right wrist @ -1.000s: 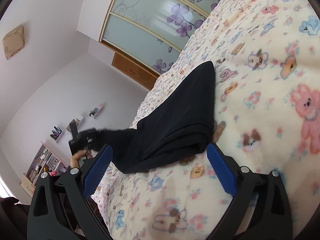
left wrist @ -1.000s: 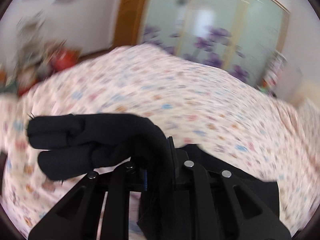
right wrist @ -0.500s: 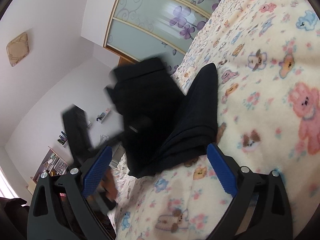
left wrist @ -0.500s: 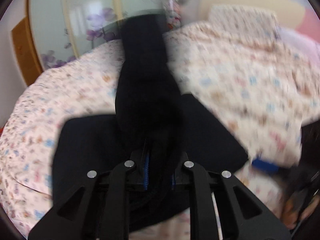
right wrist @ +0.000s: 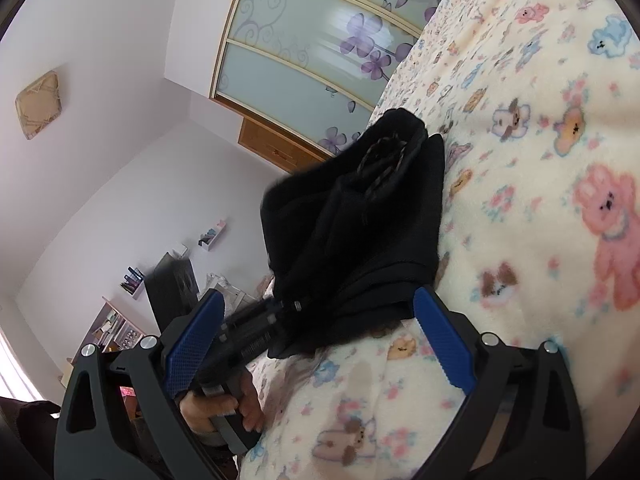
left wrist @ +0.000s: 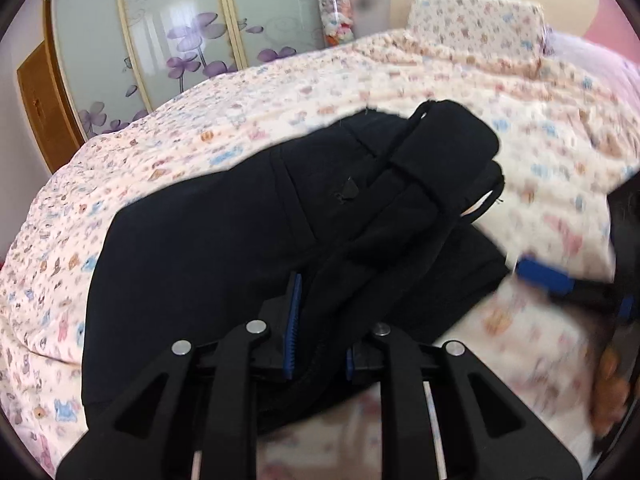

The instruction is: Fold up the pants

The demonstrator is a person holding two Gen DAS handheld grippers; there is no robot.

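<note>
Black pants (left wrist: 208,248) lie on the bed with the bear-print blanket (left wrist: 280,92). My left gripper (left wrist: 318,320) has its blue pads on either side of a folded-over part of the pants, with the waistband end (left wrist: 444,148) draped across the lower layer. In the right wrist view the pants (right wrist: 360,216) form a dark heap at the bed's edge, with the left gripper (right wrist: 280,312) at their near end. My right gripper (right wrist: 320,344) is open and empty, just short of the pants over the blanket (right wrist: 540,160).
A wardrobe with flower-print glass doors (left wrist: 168,40) stands beyond the bed. A pillow (left wrist: 476,16) lies at the headboard. Shelves and a dark screen (right wrist: 172,280) stand against the wall off the bed. My right gripper's blue pad (left wrist: 540,276) shows at the right.
My left gripper has swung the held part of the pants up and over, laying it onto the rest of the pants. Its jaws have parted a little. The right gripper has stayed still.
</note>
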